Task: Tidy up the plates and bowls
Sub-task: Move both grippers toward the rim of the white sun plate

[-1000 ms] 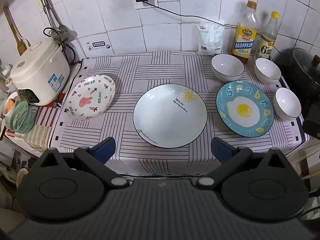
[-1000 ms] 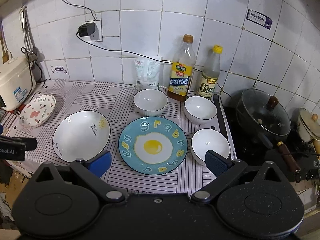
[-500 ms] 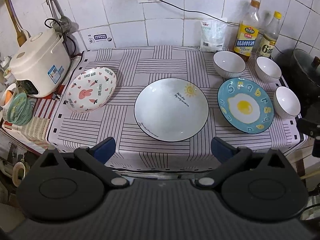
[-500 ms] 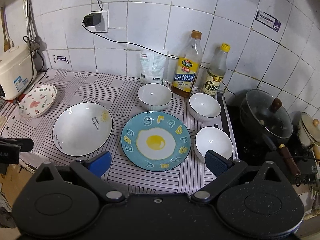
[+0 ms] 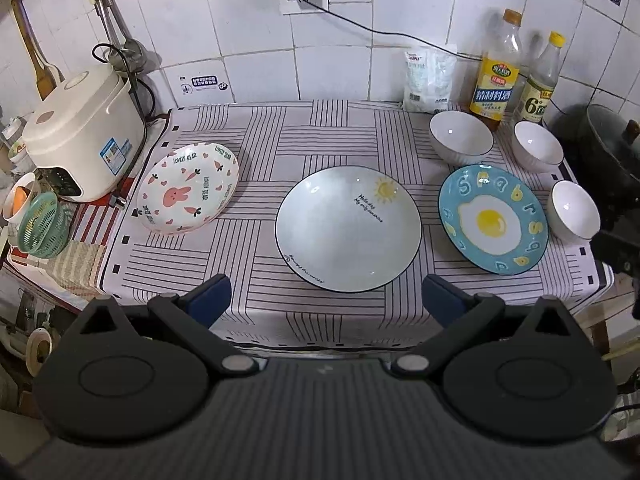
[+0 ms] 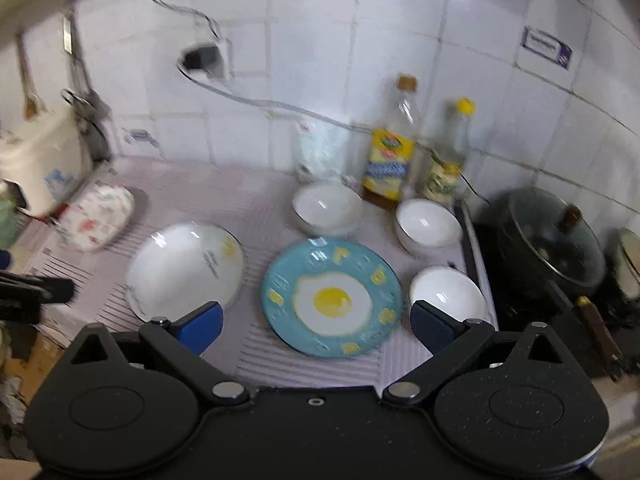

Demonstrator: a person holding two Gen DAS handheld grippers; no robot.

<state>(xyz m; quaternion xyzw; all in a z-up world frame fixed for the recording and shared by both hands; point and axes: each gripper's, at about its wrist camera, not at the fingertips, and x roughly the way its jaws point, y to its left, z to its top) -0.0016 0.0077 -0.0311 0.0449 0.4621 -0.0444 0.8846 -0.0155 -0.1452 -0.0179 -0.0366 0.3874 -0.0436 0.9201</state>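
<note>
Gaping empty, left tool [image 5: 326, 300] sees sharp rabbit plate [image 5: 188, 188]; right tool [image 6: 316, 326], likewise, blurs it.

Left gripper [image 5: 326, 300] hangs level with jaws spread wide and empty; right gripper [image 6: 316, 322] likewise, at its three o'clock.

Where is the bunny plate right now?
In the left wrist view, the bunny plate sits far left on the striped cloth, between the rice cooker and the sun plate.
</note>
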